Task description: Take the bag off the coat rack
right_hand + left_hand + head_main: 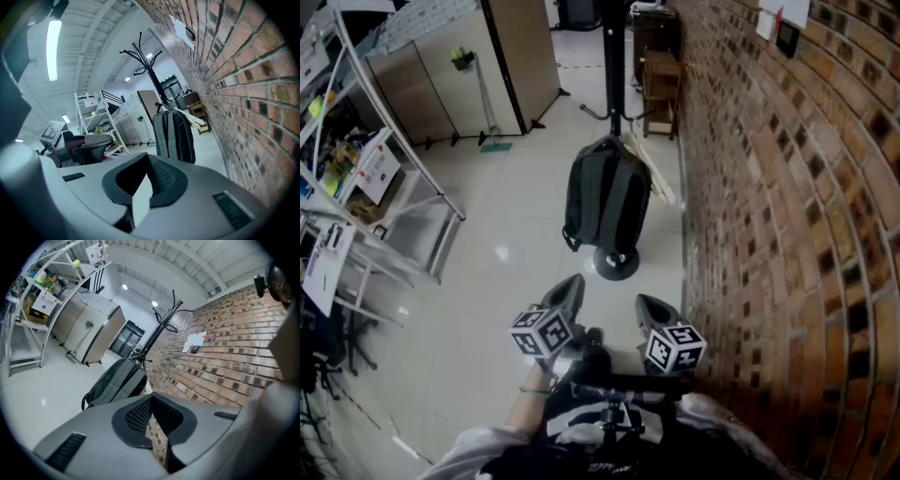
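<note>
Presently the bag [605,202], a dark backpack, is being carried by the coat rack [613,66], hanging against its pole above the round base [616,264] and just beside the brick wall [787,206] (its contents are not being shown). The left gripper [151,401] is being held with its jaws pressed together on nothing, and the right gripper [148,161] is being held likewise clenched and empty, both low by the person's body and well apart from the bag. At the left, bottles [44,280] and printed sheets are being stored on metal shelving [356,141]
</note>
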